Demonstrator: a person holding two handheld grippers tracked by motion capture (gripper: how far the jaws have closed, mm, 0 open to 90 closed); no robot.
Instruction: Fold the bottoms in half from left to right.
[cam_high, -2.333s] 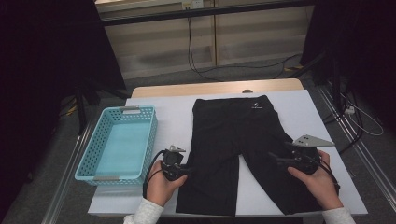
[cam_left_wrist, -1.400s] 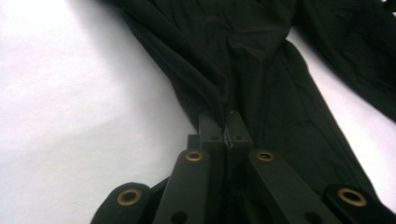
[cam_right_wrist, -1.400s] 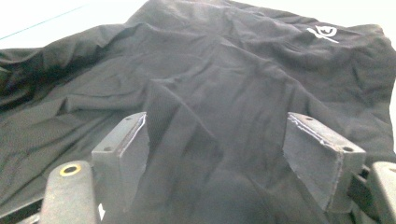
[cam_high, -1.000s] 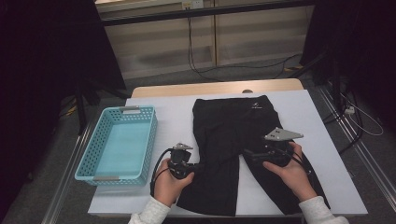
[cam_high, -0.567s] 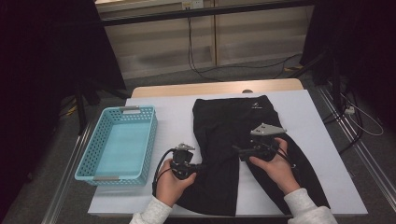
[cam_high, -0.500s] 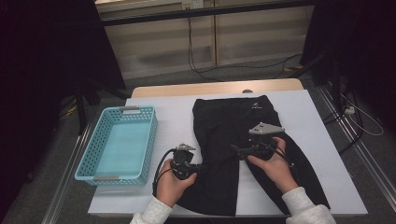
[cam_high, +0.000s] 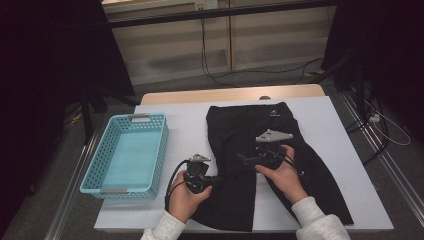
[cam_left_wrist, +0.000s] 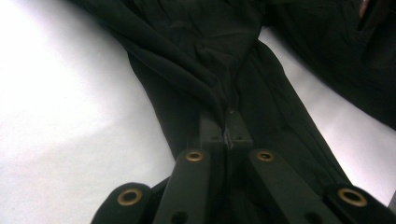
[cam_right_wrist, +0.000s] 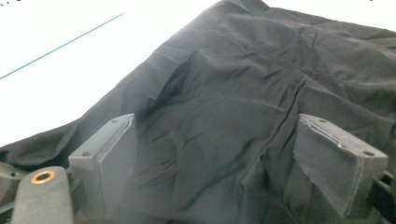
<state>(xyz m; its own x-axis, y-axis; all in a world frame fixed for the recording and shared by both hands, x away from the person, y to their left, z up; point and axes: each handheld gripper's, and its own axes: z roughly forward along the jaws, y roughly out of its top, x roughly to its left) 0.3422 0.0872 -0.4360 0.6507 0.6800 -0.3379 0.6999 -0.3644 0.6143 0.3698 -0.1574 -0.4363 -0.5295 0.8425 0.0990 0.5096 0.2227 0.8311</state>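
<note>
A light-blue perforated plastic basket (cam_high: 125, 155) sits empty (left of the black trousers (cam_high: 255, 130)); left tongs (cam_left_wrist: 226, 128) pinch the fabric, right tongs (cam_right_wrist: 215, 154) gape above it.

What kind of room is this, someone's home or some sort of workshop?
Probably a lab or recording workspace, not a home: a white-covered table with black shorts and a blue basket, loose cables on the floor, dark curtains around.

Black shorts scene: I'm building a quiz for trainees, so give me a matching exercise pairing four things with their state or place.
1 left gripper
2 right gripper
3 basket
4 black shorts

a spread flat on the white table
b jaws wide apart over cloth
c empty, at the table's left
d pinching a fold of cloth

Pairs: 1-d, 2-b, 3-c, 4-a
</note>
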